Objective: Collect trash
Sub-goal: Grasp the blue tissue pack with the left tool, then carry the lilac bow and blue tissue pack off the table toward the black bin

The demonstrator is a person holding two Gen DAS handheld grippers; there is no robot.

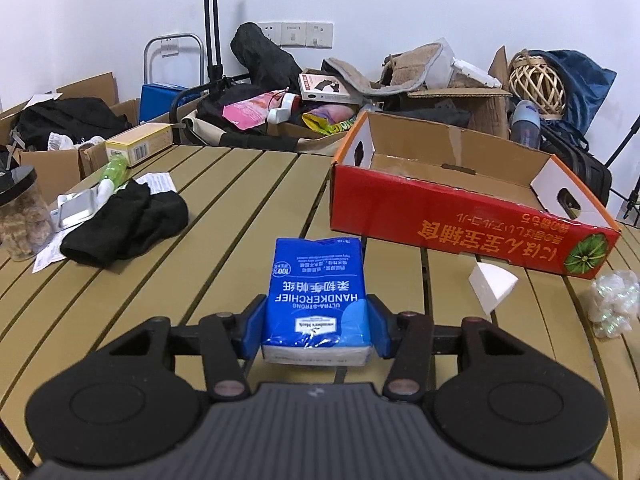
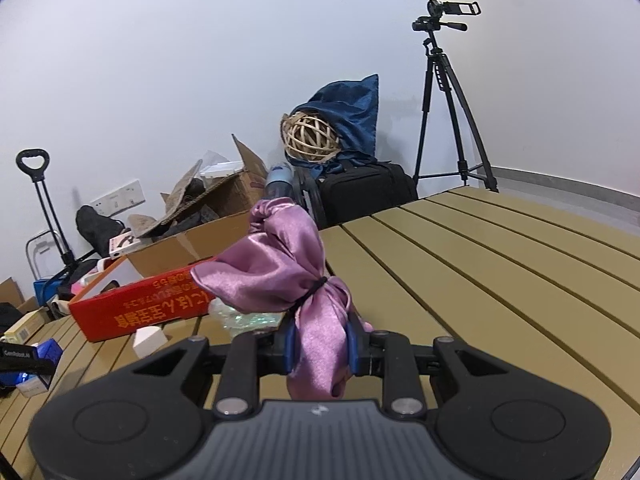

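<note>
Left gripper clamped on blue handkerchief pack, pack pinched between both jaws, held above slatted table; red cardboard box ahead and right of jaws (open top). Right gripper closed on purple satin cloth, bundle projecting forward beyond jaws, tied with black band.

A plain white-walled room used as a recording or storage space: a slatted bench stands before heaped cardboard boxes, bags and a hand trolley at twelve o'clock, while a camera tripod stands at two o'clock beside wall sockets.
</note>
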